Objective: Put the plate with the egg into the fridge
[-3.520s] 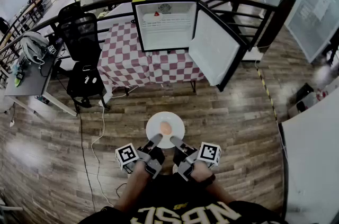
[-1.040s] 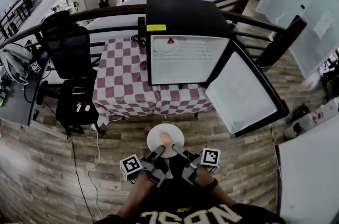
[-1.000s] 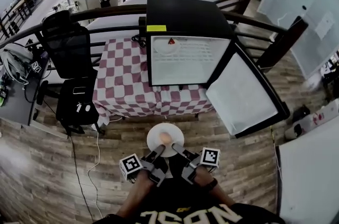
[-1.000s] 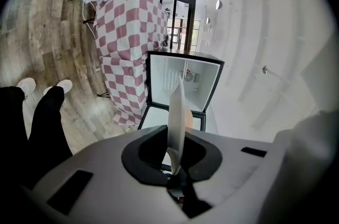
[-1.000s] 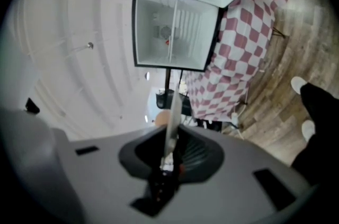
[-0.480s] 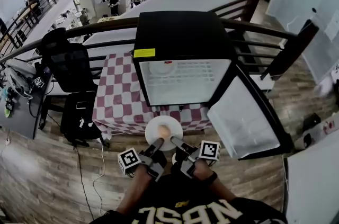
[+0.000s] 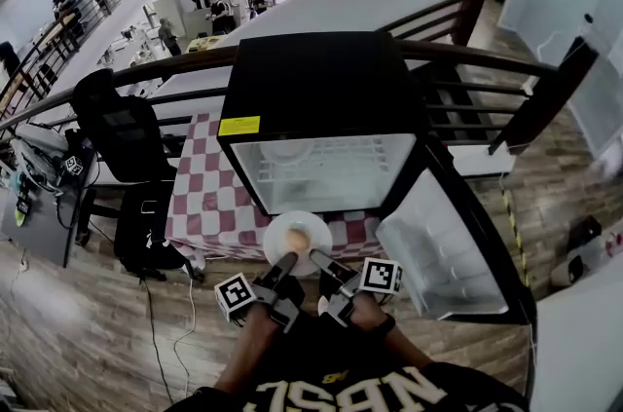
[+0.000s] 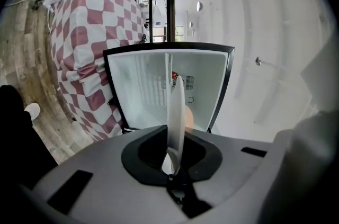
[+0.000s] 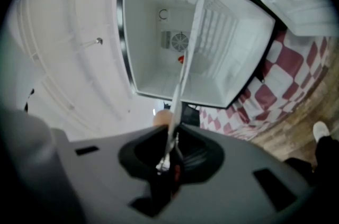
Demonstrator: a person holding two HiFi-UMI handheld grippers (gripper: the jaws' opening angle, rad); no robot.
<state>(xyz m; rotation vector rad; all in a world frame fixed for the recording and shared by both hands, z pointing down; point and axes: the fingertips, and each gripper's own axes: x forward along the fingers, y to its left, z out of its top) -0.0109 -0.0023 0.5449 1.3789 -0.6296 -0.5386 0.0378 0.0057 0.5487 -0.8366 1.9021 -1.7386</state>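
A white plate [image 7: 279,233] with a brown egg [image 7: 297,242] on it hangs level in front of the open black fridge [image 7: 321,89]. My left gripper [image 7: 286,261] is shut on the plate's near left rim and my right gripper [image 7: 315,261] on its near right rim. In the left gripper view the plate [image 8: 175,106] shows edge-on between the jaws of that gripper [image 8: 172,164], the egg [image 8: 188,117] just beyond. The right gripper view shows the same plate [image 9: 179,96] and egg [image 9: 162,118] above that gripper [image 9: 168,162], facing the white fridge interior [image 9: 159,59].
The fridge stands on a table with a red-and-white checked cloth [image 7: 200,196]. Its door [image 7: 443,240] swings open to the right. A wire shelf [image 7: 336,150] crosses the interior. A black office chair [image 7: 122,123] and a desk [image 7: 34,206] stand left; a dark railing [image 7: 487,59] runs behind.
The fridge has come closer and grown larger in the head view. The plate now sits just below its open front. Both grippers keep the same hold.
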